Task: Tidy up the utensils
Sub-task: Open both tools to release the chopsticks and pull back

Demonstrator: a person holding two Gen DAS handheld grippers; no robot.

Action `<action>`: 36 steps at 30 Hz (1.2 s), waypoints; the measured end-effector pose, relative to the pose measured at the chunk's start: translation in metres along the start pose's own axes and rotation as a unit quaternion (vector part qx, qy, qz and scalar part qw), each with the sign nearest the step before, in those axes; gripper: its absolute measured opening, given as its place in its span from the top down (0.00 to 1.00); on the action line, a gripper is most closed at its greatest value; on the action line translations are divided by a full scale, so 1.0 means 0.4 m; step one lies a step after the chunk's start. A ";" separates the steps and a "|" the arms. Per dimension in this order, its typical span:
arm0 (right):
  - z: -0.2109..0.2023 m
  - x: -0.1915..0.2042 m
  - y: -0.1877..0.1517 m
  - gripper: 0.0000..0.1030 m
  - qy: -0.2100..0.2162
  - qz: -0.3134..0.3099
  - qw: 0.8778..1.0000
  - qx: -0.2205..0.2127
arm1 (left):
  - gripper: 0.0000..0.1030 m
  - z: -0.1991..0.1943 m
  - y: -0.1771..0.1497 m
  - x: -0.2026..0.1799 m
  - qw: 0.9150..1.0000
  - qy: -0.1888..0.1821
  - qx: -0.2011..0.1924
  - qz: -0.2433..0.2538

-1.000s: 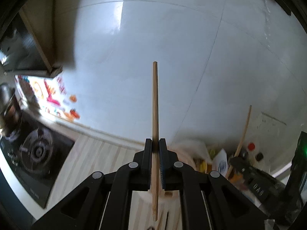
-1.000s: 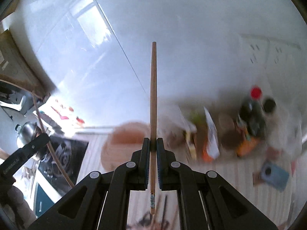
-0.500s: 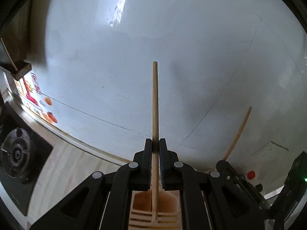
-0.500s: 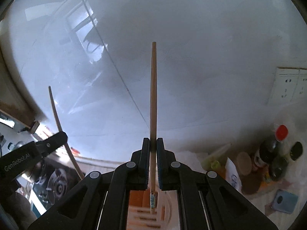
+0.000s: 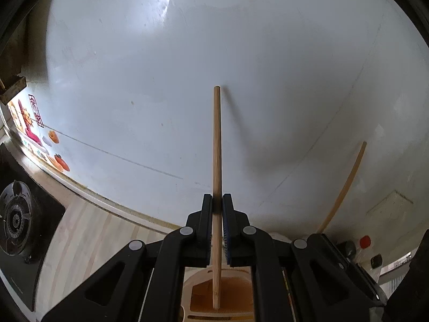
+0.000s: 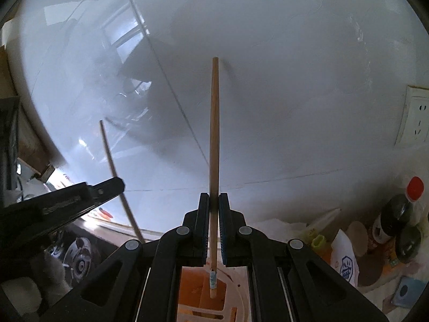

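My left gripper [image 5: 217, 201] is shut on a wooden chopstick [image 5: 216, 145] held upright; its lower end hangs over the orange inside of a pale utensil holder [image 5: 195, 284]. My right gripper [image 6: 214, 200] is shut on a second wooden chopstick [image 6: 214, 134] with a blue band near its lower end, also upright over the same holder [image 6: 236, 292]. The right gripper's chopstick shows at the right of the left wrist view [image 5: 346, 185]. The left gripper [image 6: 64, 204] and its chopstick [image 6: 118, 179] show at the left of the right wrist view.
A white tiled wall [image 5: 241, 53] fills both views close ahead. A gas hob [image 5: 16, 220] sits at far left on the wooden counter [image 5: 88, 230]. Bottles [image 6: 402, 214], packets and a blue box [image 6: 407, 289] crowd the counter at right. A wall socket [image 6: 415, 118] is at right.
Both grippers have swung toward the wall and come over the utensil holder, chopsticks still held upright. The clutter at right has slid out to the edge of view.
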State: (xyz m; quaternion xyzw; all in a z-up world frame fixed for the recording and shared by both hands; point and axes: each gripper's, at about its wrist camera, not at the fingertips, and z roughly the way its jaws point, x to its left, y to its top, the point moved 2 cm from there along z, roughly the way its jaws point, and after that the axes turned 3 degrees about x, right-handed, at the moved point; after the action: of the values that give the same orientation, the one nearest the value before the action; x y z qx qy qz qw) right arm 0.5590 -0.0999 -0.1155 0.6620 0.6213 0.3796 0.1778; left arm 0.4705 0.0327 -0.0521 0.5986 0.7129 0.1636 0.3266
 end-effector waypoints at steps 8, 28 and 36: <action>-0.004 0.008 -0.039 0.93 0.004 -0.017 1.000 0.017 | 0.94 -0.036 -0.019 -0.017 1.000 -0.014 0.021 0.018; -0.333 -0.194 -0.197 0.12 -0.059 0.070 0.993 0.068 | 0.00 -0.270 -0.293 0.023 0.992 0.102 0.020 0.066; -0.308 -0.316 -0.421 0.25 -0.107 0.103 0.975 0.163 | 0.00 -0.137 -0.518 0.017 0.982 0.110 0.122 0.089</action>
State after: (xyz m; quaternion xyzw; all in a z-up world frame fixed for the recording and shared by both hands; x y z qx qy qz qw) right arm 0.3617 -0.2222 -0.1905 0.7794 0.5805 0.2168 0.0925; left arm 0.2791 0.0002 -0.1433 0.6730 0.7033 0.1688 0.1548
